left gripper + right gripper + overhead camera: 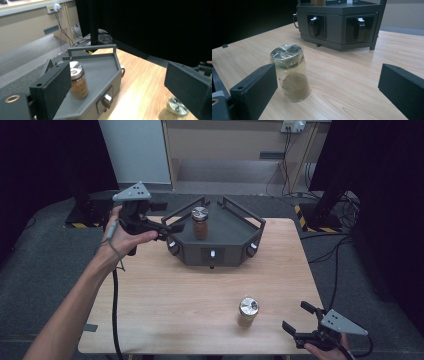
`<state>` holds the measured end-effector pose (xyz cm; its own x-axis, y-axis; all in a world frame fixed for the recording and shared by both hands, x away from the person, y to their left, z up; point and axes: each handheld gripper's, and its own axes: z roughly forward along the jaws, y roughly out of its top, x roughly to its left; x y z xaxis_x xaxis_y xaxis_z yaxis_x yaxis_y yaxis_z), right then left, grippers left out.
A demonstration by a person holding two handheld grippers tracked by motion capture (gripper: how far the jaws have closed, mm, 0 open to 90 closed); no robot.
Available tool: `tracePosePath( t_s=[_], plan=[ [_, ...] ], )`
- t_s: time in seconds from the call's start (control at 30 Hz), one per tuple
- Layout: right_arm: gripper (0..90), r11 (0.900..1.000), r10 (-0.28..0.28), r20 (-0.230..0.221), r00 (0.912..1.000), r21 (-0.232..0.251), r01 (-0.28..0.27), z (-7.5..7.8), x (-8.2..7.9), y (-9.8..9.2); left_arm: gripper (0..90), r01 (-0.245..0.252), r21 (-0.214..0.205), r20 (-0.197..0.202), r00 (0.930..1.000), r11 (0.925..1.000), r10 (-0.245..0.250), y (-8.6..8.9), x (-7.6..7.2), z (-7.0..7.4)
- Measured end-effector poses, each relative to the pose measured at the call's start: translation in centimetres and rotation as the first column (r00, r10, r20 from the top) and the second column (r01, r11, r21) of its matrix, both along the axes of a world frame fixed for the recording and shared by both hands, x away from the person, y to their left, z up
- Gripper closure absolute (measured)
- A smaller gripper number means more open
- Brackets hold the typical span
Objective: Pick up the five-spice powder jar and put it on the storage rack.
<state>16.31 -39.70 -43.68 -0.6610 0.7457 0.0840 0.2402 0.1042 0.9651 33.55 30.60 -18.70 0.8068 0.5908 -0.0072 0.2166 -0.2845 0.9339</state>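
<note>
A dark grey six-sided stand [227, 227] with knobs on its faces sits at the back middle of the wooden table. On it stands a jar [200, 223] with a metal lid and brown contents. My left gripper [171, 229] hovers at the stand's left corner, open, pointing toward that jar. In the left gripper view the jar [78, 82] rises just beyond the left jaw, not between the pads. A second jar [248, 311], film-wrapped with olive powder inside, stands near the front right. My right gripper [296, 316] rests open to its right; that jar [290, 72] shows ahead of its left jaw.
The wooden table [190, 295] ends close behind the stand and just right of my right gripper. A black cable [116, 310] trails from my left gripper across the table's left side. Railings [91, 47] rise from the stand's rear edges. Black curtains flank the scene.
</note>
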Motion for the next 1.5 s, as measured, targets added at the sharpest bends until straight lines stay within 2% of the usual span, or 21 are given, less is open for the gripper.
tracePosePath(
  t_s=[0.17,0.27,0.37,0.4,0.53,0.6,0.67,0.87,1.0,1.03,1.07,1.1,1.13,1.17,1.23,1.4,1.5],
  plan=[
    [2.8,1.0,0.0,-0.001,1.0,0.0,0.0,0.0,0.0,0.0,6.4,-0.001,-0.016,0.026,0.9997,0.9999,0.002,1.4,-2.2,-1.8],
    [2.8,1.0,-0.002,-0.003,1.0,-0.002,0.002,0.0,0.0,0.1,4.6,-0.018,0.02,0.05,0.9986,0.9996,0.017,1.7,-3.5,-2.6],
    [2.7,1.0,-0.007,-0.001,1.0,0.0,0.007,0.0,0.0,0.1,4.5,-0.019,0.008,0.048,0.9987,0.9998,0.018,2.3,-4.8,-4.4],
    [2.7,1.0,-0.007,-0.001,1.0,0.0,0.007,0.0,0.0,0.1,4.3,-0.019,0.008,0.048,0.9987,0.9998,0.018,2.3,-4.8,-4.4],
    [2.8,1.0,-0.009,-0.004,1.0,0.0,0.009,0.0,0.0,0.1,3.9,-0.043,0.018,0.072,0.9965,0.9989,0.042,2.5,-6.4,-6.5],
    [2.8,1.0,-0.008,-0.004,1.0,-0.002,0.008,0.0,0.0,0.1,3.9,-0.045,0.004,0.061,0.9971,0.999,0.045,2.8,-6.9,-7.8],
    [2.8,1.0,-0.007,-0.003,1.0,-0.001,0.007,0.0,0.0,0.1,3.9,-0.066,0.034,0.066,0.9958,0.9973,0.063,2.6,-7.6,-8.6],
    [2.8,1.0,-0.005,-0.004,1.0,-0.001,0.005,0.0,0.0,0.1,3.8,-0.099,0.062,0.04,0.9945,0.9931,0.097,2.6,-9.5,-11.8],
    [2.8,1.0,-0.007,-0.003,1.0,0.001,0.007,0.0,0.0,0.0,4.1,-0.112,0.03,0.007,0.9937,0.9932,0.112,3.1,-10.5,-14.1],
    [2.8,1.0,-0.007,-0.005,1.0,0.0,0.007,0.0,0.0,0.0,4.8,-0.113,-0.003,-0.019,0.9934,0.9935,0.113,3.7,-10.9,-15.4],
    [2.8,1.0,-0.007,-0.005,1.0,0.0,0.007,0.0,0.0,0.0,4.8,-0.113,-0.003,-0.019,0.9934,0.9935,0.113,3.7,-10.9,-15.4],
    [2.9,1.0,-0.005,-0.006,1.0,-0.002,0.005,0.0,0.1,0.1,4.9,-0.12,-0.016,-0.027,0.9924,0.9926,0.12,3.9,-11.1,-15.9],
    [2.9,1.0,-0.005,-0.007,1.0,-0.002,0.005,0.1,0.1,0.1,4.8,-0.14,-0.034,-0.046,0.9893,0.9895,0.139,4.3,-11.5,-17.0],
    [2.9,1.0,-0.005,-0.007,1.0,-0.002,0.005,0.1,0.1,0.1,4.8,-0.14,-0.034,-0.046,0.9893,0.9895,0.139,4.3,-11.5,-17.0],
    [2.9,1.0,-0.006,-0.004,1.0,-0.005,0.006,0.1,0.0,0.1,4.8,-0.155,-0.047,-0.075,0.9856,0.9867,0.152,4.7,-11.8,-18.2],
    [2.9,1.0,-0.009,-0.006,0.9999,-0.004,0.009,0.1,0.0,0.1,4.7,-0.17,-0.044,-0.09,0.9821,0.9845,0.165,5.1,-12.3,-19.5],
    [3.0,1.0,-0.008,-0.006,1.0,-0.005,0.008,0.1,0.0,0.1,4.6,-0.187,-0.041,-0.108,0.9774,0.9816,0.181,5.5,-13.0,-20.3]
  ],
)
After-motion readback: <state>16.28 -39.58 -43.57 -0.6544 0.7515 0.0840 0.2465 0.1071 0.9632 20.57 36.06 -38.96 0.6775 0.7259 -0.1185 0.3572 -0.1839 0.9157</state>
